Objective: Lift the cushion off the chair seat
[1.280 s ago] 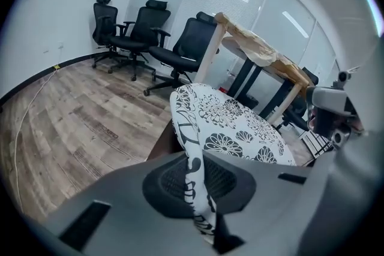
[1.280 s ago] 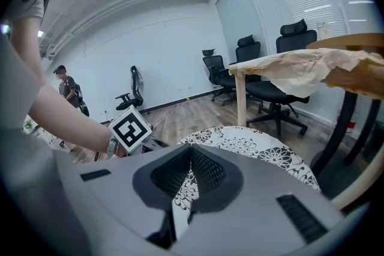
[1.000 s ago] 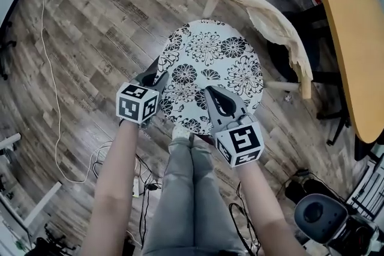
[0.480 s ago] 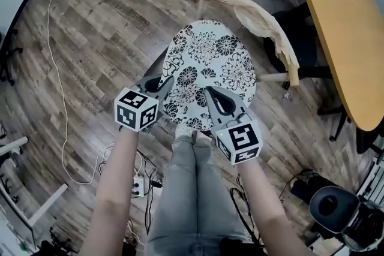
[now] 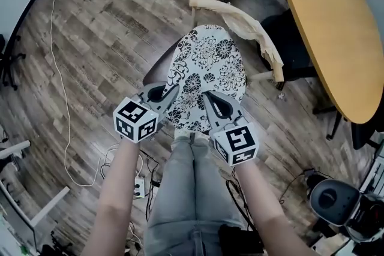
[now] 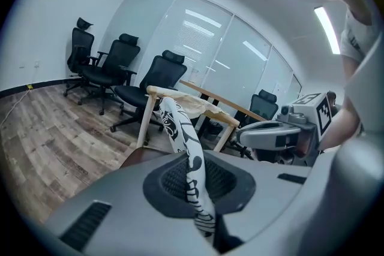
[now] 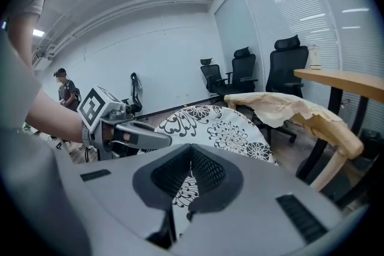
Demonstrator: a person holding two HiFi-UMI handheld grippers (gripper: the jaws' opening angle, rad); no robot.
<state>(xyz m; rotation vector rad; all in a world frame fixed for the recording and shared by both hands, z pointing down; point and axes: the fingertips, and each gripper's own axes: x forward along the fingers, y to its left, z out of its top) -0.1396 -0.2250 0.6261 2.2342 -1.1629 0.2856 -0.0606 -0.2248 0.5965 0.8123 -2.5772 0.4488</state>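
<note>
Pinching the cushion (image 5: 210,66) edge in closed jaws, left gripper (image 5: 170,92) and right gripper (image 5: 207,96) should rise evenly, clearing the seat (image 5: 158,71).

Your legs: slim grey jeans (image 5: 191,189), faint creases along thighs. Your top: pale short-sleeved shirt (image 6: 362,63); forearms bare. Your matte grey plastic left gripper (image 5: 173,92): smooth moulded shell, dark oval recess with mesh texture behind jaws, narrow dark slots on flanks. Your right gripper (image 5: 207,96): same grey shell, same dark meshed oval, same slots. White cube with black square markers (image 5: 135,119) at rear of left one; matching marker cube (image 5: 237,144) at rear of right one.
</note>
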